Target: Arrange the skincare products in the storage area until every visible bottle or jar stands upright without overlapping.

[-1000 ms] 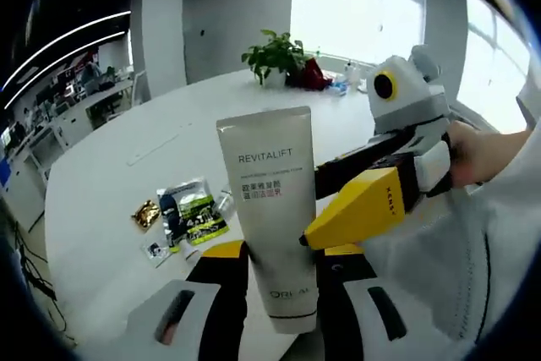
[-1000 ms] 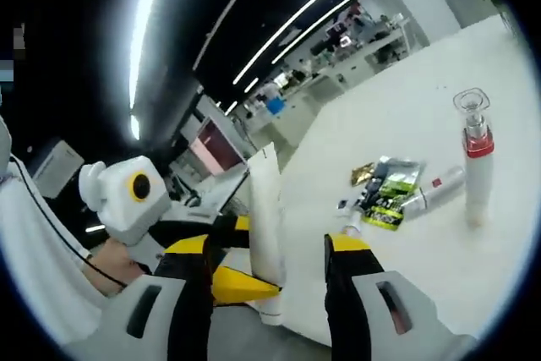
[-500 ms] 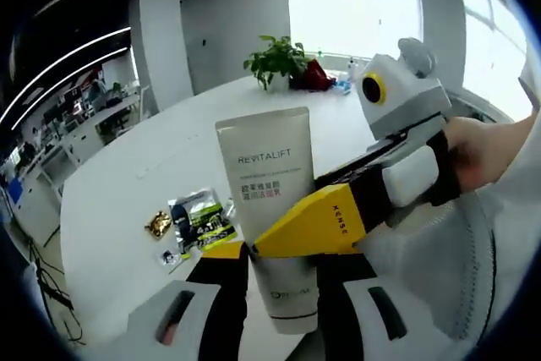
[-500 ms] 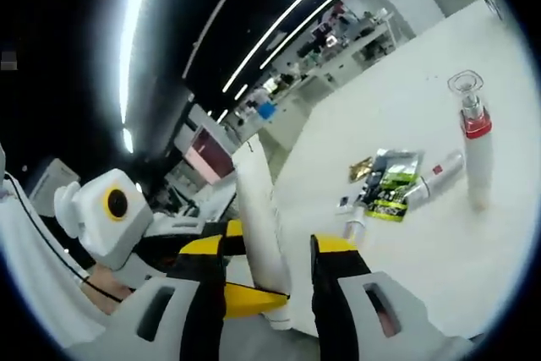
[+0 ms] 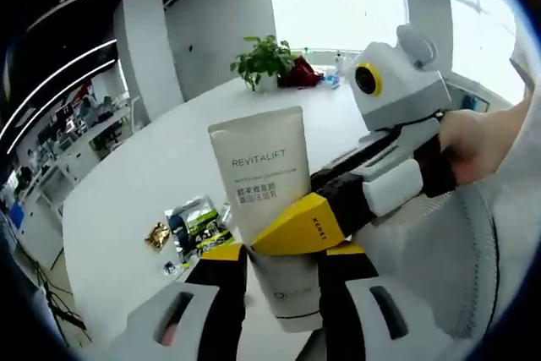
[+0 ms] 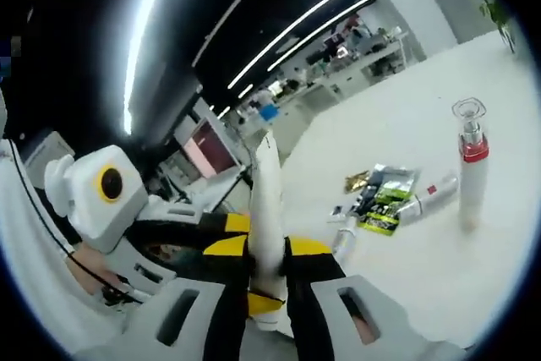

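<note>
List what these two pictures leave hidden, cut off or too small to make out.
- Tube: its lower end is hidden between the left hand-held gripper jaws, left gripper view.
- Tube label: unseen in the right gripper view, edge-on.
- Sachets: print too small, both views.
- Lying bottle: label too small, right gripper view.
- Right hand-held gripper: covers the tube's base.

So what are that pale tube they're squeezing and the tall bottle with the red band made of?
The pale grey Revitalift tube looks like soft matte plastic: flat crimped top edge, dull surface. The tall white bottle with the red band seems hard, smooth plastic with a clear, glassy-looking cap; whether that cap is plastic or glass cannot be told.
</note>
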Motion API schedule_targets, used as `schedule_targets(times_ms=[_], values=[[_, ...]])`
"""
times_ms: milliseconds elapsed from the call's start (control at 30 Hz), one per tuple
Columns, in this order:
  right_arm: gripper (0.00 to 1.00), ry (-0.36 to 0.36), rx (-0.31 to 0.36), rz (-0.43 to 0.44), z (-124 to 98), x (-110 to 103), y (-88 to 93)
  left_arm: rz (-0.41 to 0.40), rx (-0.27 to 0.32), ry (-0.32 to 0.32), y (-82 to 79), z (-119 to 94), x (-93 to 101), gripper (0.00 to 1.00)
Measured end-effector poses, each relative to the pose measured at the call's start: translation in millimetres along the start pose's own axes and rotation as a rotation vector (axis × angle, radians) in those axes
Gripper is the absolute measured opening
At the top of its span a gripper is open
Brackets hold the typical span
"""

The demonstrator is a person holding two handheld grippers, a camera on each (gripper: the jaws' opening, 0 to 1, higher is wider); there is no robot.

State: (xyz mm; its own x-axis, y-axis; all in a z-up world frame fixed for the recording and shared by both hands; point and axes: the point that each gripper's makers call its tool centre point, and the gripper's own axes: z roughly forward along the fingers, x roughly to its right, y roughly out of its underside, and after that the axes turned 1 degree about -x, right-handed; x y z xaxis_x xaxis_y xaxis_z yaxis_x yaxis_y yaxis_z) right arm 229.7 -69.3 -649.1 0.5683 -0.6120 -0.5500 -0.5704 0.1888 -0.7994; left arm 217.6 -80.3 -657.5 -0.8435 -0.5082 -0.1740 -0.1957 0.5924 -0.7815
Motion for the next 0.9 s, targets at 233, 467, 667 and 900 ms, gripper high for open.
schedule_targets(times_ms=[233,467,667,900], values=[[0.13,-0.007,-0.032,-0.051,-7.8,2.2,6.1,0.070,-0.011,0.080,6.3,0.3,11.2,0.36],[0.13,-0.035,-0.093,-0.136,-12.4,2.6,17.5,0.139,-0.037,0.131,14.0,-7.2,13.7,0.40],[0.13,-0.090,-0.186,-0.273,-18.2,-1.7,32.6,0.235,-0.074,0.178,21.0,-23.9,-1.8,0.50],[0.13,-0.175,-0.300,-0.476,-15.6,-16.1,50.0,0.265,-0.056,0.233,15.3,-36.7,-9.6,0.49]])
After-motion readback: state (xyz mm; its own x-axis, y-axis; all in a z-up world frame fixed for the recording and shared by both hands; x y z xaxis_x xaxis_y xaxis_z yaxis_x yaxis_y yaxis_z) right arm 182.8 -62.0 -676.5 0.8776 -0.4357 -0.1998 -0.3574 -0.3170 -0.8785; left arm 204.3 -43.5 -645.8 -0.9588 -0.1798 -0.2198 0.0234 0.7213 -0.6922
